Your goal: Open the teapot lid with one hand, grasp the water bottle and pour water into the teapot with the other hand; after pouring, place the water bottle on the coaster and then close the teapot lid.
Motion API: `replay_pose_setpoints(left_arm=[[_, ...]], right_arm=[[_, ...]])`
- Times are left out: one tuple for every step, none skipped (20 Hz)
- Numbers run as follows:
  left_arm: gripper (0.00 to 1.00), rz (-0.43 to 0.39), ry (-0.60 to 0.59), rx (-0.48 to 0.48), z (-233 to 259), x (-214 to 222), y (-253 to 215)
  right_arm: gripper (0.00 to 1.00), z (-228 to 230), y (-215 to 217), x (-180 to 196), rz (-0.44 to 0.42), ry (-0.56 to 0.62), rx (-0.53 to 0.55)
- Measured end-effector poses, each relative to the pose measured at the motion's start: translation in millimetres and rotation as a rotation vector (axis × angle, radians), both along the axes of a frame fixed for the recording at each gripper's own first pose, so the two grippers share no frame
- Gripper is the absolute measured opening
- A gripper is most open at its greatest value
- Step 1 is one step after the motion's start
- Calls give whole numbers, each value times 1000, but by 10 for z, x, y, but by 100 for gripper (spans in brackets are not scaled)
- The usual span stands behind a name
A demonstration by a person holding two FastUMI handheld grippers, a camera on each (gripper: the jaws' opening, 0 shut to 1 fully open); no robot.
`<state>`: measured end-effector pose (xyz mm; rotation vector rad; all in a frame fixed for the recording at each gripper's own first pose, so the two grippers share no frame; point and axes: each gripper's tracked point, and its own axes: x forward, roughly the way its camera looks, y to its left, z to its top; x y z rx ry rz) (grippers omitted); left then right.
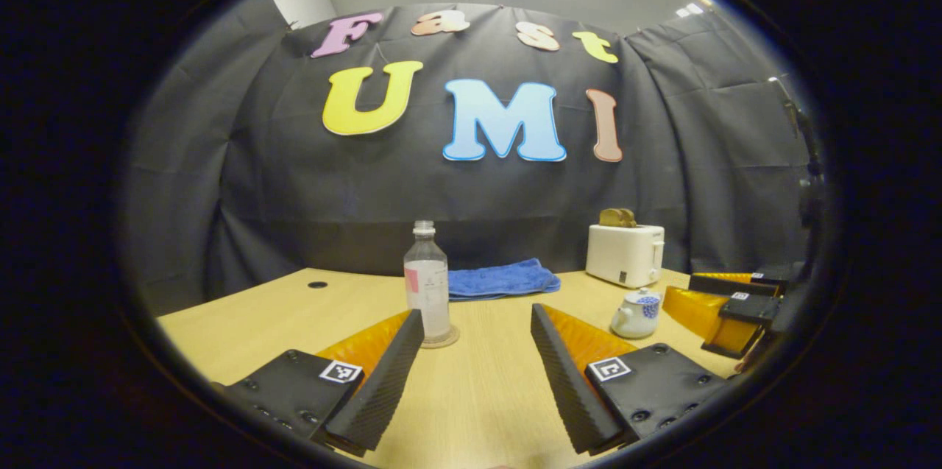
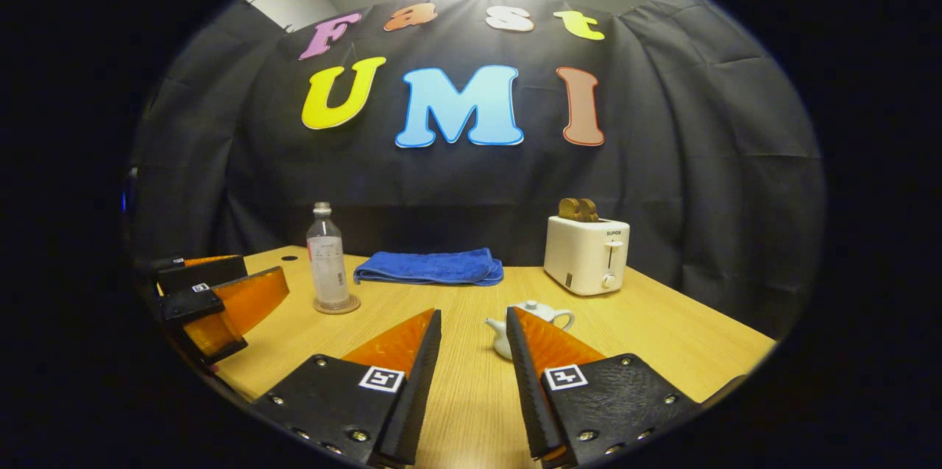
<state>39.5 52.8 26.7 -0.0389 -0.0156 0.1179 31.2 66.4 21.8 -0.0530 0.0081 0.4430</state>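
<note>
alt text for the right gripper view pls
An open gripper hovers over a light wooden table, with a small white ceramic teapot just behind its fingers. Farther back: a clear plastic water bottle on a round coaster.

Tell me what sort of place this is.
Likely a staged recording booth dressed as a kitchen table, not a real kitchen: black cloth hangs as the wall behind a wooden table holding a toaster, a teapot, a water bottle and a folded blue towel.
</note>
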Motion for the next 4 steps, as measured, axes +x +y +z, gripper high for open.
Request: replay_pose_setpoints(left_arm=[[100,7,-6,-7,-5,-54,-12],[100,11,-12,-9,-3,-100,-23],[100,16,-13,-9,-21,-131,-46],[99,14,-7,-10,-55,-160,-83]], right_arm=[[55,-14,12,-70,4,2,9],[55,-40,9,-125,3,5,18],[55,-80,10,-167,-3,13,24],[55,-126,15,-202,-8,27,21]])
